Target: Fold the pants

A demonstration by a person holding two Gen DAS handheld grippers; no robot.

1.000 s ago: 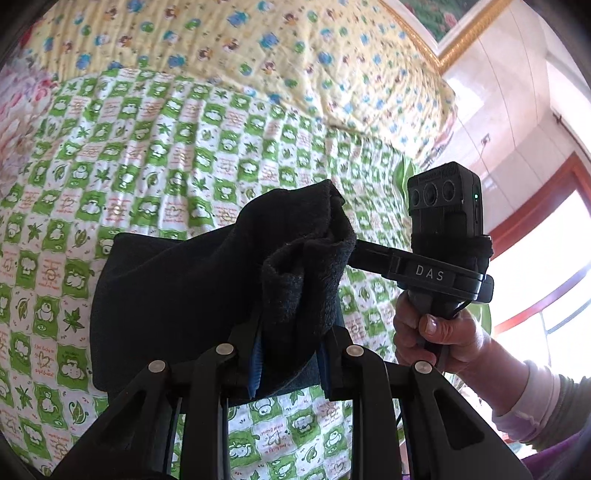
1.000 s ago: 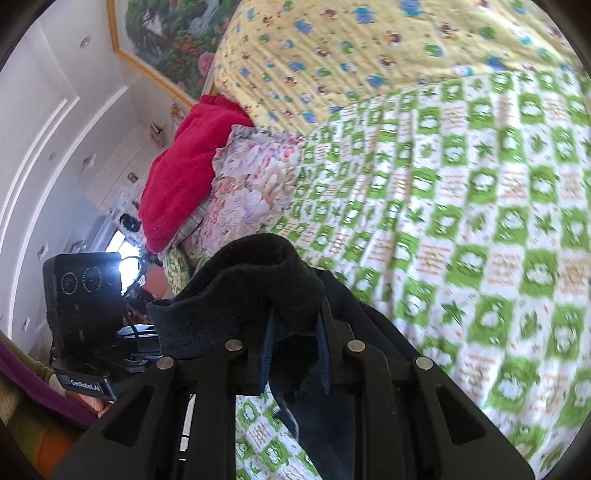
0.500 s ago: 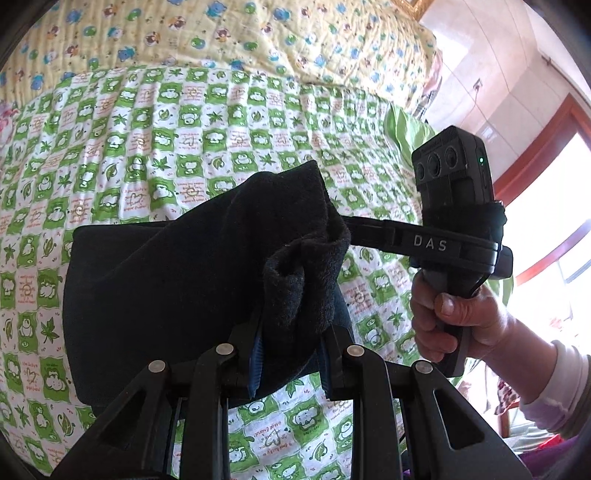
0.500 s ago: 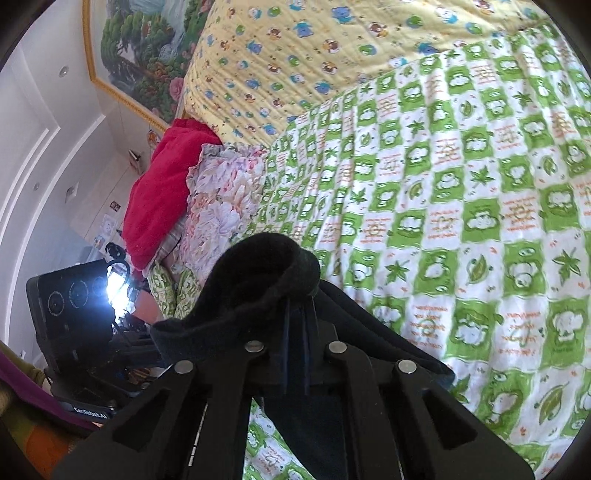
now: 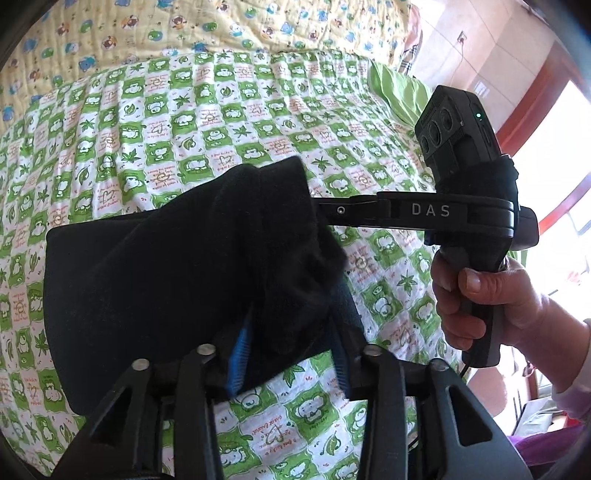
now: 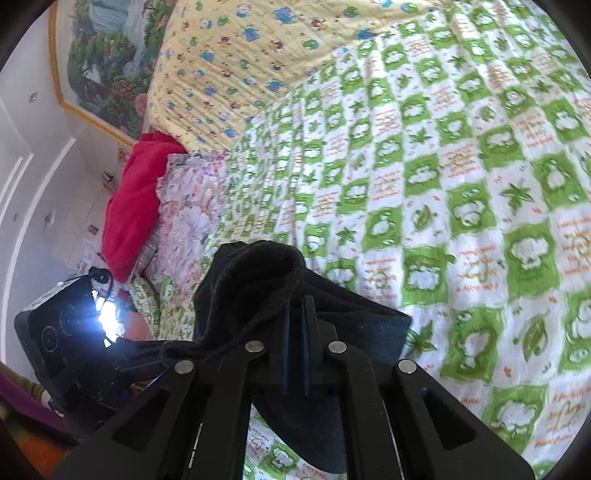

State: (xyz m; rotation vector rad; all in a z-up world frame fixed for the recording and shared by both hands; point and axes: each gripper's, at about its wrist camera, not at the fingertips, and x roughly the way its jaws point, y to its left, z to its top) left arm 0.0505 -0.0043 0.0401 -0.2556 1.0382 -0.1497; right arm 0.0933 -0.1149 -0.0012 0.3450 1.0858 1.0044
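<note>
Black fleece pants (image 5: 155,266) lie folded on the green checked bedspread (image 5: 221,110), with one bunched end lifted. My left gripper (image 5: 290,354) straddles that bunch. Its jaws are opening, and the cloth sits loosely between the blue pads (image 5: 239,350). My right gripper (image 6: 296,314) is shut, its fingers almost together and pinching the pants' (image 6: 258,266) thick hem, which curls over the fingertips. In the left wrist view the right gripper's finger (image 5: 343,211) comes in from the right and disappears into the fold, with a person's hand (image 5: 476,295) around the handle.
A yellow cartoon-print quilt (image 5: 184,29) covers the far side of the bed. A floral pillow (image 6: 188,206) and a red blanket (image 6: 136,206) are piled at the head, under a framed painting (image 6: 107,55). A bright window (image 5: 569,155) is at the right.
The left jaws have spread apart around the bunched cloth. The right jaws have closed from a loose hold to a tight pinch. Both grippers and the pants have come down closer to the bedspread.
</note>
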